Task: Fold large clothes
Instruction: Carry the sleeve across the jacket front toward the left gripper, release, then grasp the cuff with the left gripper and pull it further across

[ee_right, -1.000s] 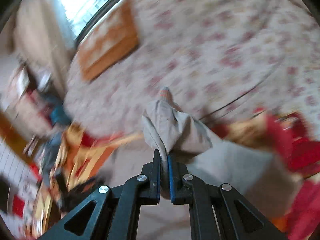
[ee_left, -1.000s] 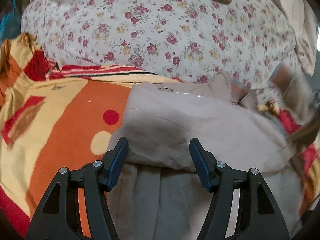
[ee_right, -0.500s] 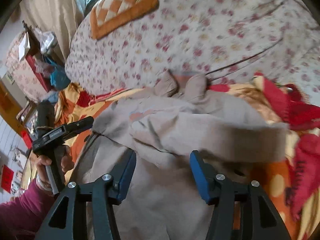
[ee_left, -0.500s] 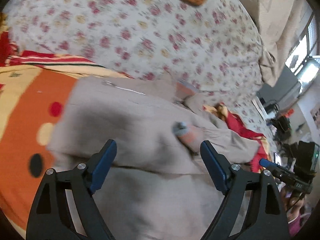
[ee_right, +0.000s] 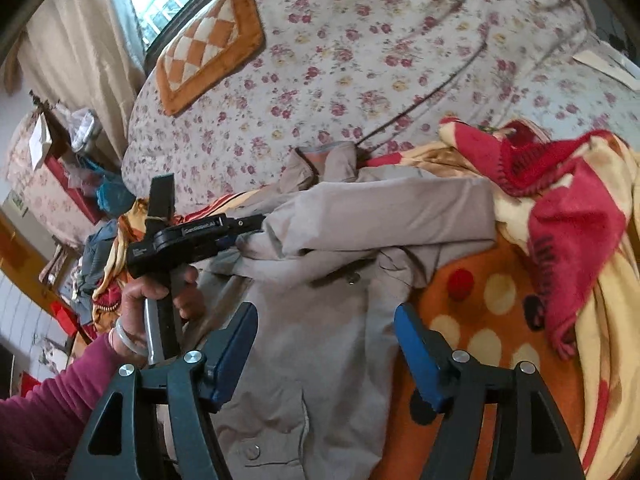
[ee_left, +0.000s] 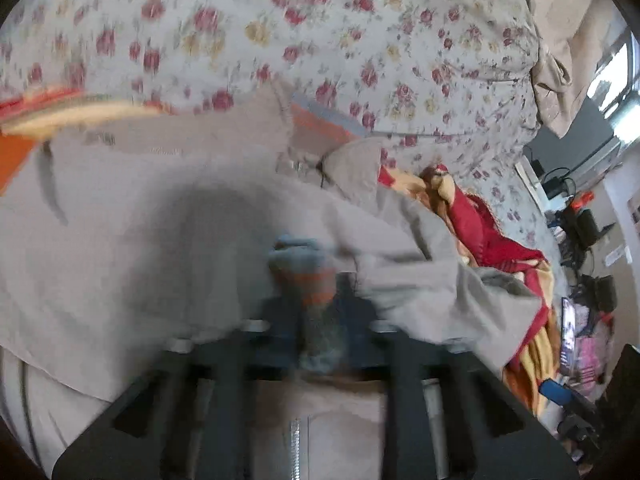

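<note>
Your left hand-held gripper (ee_left: 316,320) pinches the sleeve cuff (ee_left: 300,272) of the gray coat (ee_right: 320,340). Your right hand-held gripper (ee_right: 324,344) is wide and holds nothing, just above the coat. The coat lies on the orange dotted blanket (ee_right: 500,320) on the flowery bed (ee_right: 360,60).

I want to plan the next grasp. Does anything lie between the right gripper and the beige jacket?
Nothing visible does. The open right gripper points straight at the bare front of the jacket, with only fabric showing between its fingers. The red blanket lies off to the right side.
</note>
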Demonstrator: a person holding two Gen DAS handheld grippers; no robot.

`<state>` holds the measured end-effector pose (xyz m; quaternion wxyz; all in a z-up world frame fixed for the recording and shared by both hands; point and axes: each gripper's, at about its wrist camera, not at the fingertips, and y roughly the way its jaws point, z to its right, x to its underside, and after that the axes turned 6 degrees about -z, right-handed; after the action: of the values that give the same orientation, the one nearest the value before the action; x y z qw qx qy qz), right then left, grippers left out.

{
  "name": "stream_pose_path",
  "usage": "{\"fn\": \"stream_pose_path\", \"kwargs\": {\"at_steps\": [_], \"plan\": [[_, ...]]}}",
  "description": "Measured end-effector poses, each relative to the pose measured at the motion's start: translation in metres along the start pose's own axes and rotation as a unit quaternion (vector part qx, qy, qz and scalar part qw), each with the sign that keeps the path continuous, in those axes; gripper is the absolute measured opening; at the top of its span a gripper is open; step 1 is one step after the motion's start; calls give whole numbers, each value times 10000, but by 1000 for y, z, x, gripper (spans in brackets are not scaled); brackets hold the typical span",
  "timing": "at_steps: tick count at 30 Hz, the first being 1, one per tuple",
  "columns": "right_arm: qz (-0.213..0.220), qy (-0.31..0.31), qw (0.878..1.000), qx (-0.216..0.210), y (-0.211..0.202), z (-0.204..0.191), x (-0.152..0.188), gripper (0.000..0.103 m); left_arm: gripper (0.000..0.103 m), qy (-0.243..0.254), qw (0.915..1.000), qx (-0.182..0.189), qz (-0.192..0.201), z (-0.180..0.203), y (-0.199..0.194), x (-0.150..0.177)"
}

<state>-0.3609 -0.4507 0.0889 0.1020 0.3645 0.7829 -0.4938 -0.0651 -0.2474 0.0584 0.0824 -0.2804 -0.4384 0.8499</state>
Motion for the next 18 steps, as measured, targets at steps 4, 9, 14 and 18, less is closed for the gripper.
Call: {"fn": "stream_pose_path", "kwargs": {"at_steps": [4,9,14,18], "plan": [[-13,93,10000,-12,3,4,-1,68,12,19,9978,-1,657,4,-45,-14],[-98,18,9999,63,14,-1,-4,68,12,-593,9867,-483,1434,-38,-109,-31],[-225,-371,9970,647,41,-15,-12,68,12,-1297,9803,-568,1374,-91,-123,-32],[-203,-784,9891,1226,64,-26,-24,68,12,-1260,9820,-526,1305,-90,-119,-31]]}}
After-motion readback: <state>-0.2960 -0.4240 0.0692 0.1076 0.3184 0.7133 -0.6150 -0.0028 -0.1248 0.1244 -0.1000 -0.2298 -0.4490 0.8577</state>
